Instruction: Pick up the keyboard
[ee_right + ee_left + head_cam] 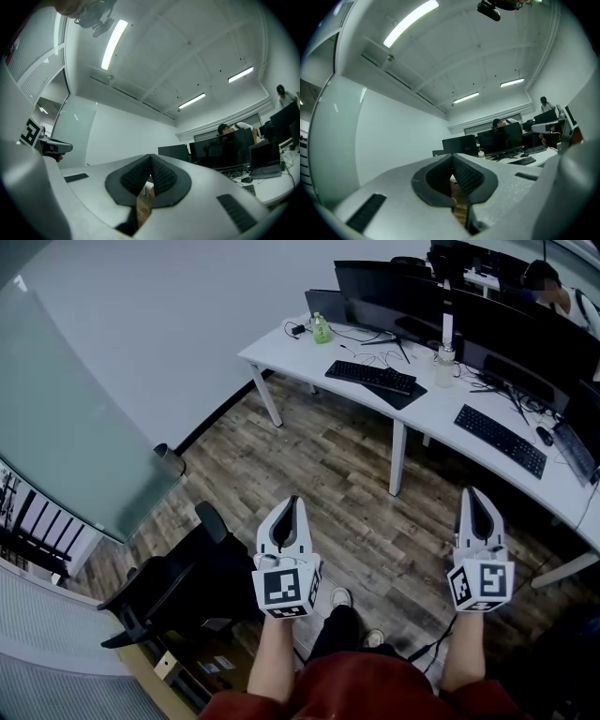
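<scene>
Head view. INSPECTOR: Report surroundings and obstructions.

OPERATOR: A white desk (441, 409) runs across the upper right. It carries a row of dark monitors (394, 292), a green bottle (321, 330) near its left end and a mouse (545, 436) toward the right. A black office chair (173, 592) stands at lower left, just beside the forearm that carries the left gripper (292, 507). A frosted glass panel (84, 437) fills the left side. Bare wood floor (356, 484) and one desk leg (397, 457) lie between the tongs and the desk's front edge.

INSPECTOR: Location of the keyboard?

OPERATOR: The keyboard (370, 377) lies flat on a dark mat (405, 396) near the front edge, left of that leg. A second keyboard (500, 440) lies further right on the same desk, next to the mouse.

INSPECTOR: Relation to the tongs?

OPERATOR: Both tongs are held over the floor, well apart from the desk and pointing toward it. The keyboard sits ahead, between the lines of the left gripper and the right gripper (474, 501). The second keyboard sits ahead of the right gripper and nearer to it.

INSPECTOR: Jaw state?

OPERATOR: Left gripper view: the ribbed pads meet at the tips, fully closed, with nothing held. Right gripper view: same condition, closed and empty.
</scene>
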